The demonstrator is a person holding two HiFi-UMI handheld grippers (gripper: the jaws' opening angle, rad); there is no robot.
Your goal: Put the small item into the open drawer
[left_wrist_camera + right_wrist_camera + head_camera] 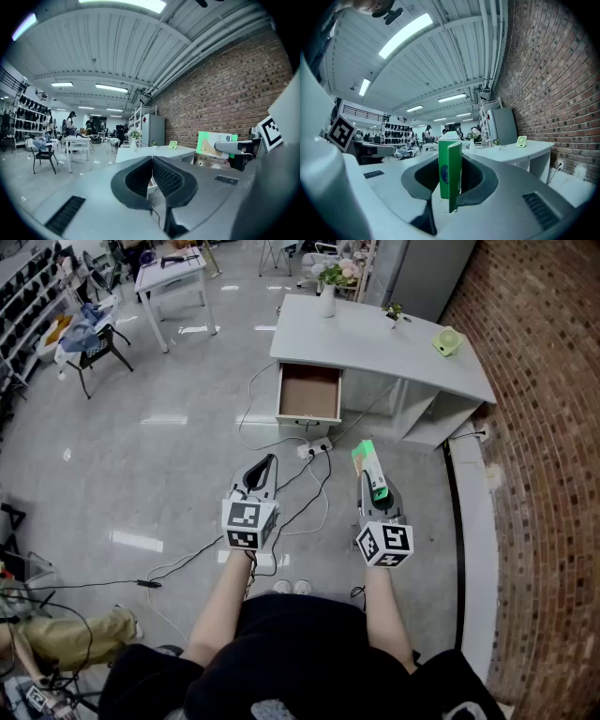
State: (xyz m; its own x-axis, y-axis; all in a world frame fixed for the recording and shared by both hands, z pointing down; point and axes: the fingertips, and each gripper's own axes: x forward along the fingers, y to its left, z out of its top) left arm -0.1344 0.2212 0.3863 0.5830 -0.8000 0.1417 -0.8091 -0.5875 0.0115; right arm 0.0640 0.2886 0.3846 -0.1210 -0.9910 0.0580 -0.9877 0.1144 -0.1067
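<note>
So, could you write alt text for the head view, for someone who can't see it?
Seen from above, a person's right gripper holds a green box; the left gripper is shut and empty. Ahead stands a white desk with its drawer open.

Bright, even light from ceiling strips (405, 35); glare patches on floor (169, 418); fisheye edges dark, bent.

Only loose cables (319, 488) cross the floor (187, 456) before the drawer (309, 392).
</note>
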